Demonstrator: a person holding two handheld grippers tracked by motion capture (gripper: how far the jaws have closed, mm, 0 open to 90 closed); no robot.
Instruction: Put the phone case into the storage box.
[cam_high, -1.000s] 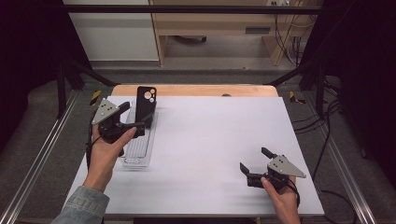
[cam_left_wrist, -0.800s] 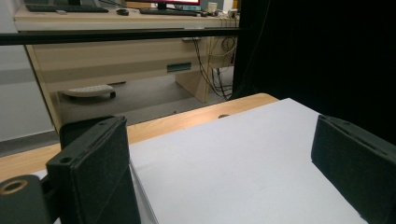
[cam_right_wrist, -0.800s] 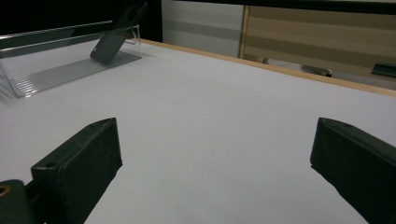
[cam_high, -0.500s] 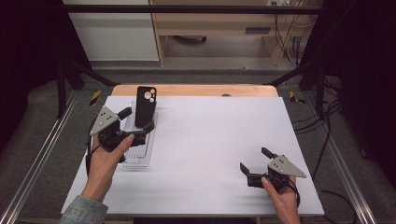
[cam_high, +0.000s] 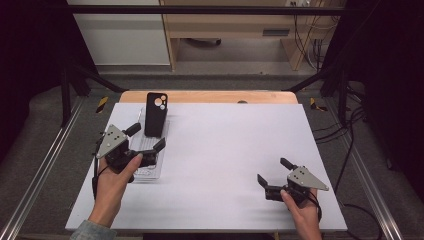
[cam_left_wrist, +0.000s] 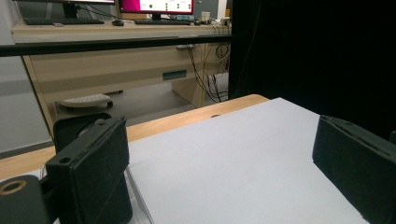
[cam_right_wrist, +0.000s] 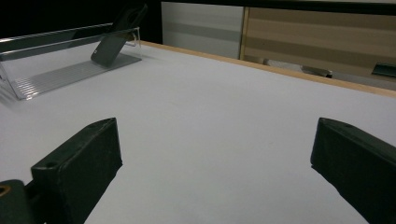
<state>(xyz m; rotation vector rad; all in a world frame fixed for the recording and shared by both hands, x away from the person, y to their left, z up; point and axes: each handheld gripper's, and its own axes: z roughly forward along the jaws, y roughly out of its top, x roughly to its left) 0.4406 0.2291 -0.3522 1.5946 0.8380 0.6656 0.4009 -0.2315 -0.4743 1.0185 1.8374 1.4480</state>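
White-topped table (cam_high: 220, 165) with wooden far edge; clear ribbed plastic stand (cam_high: 150, 150) lying left of centre, black phone case (cam_high: 155, 114) propped upright in it.

Matt black phone case (cam_high: 155, 113) leans in a clear glossy plastic stand (cam_high: 150, 150); the bench (cam_high: 235, 150) looks matt white, perhaps paper, wood-edged.

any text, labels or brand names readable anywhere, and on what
None can be read.
Monitor behind the desk: lit window, contents too blurred.
Black phone case in the clear tray: no visible print.
Left claw and right claw: no markings.
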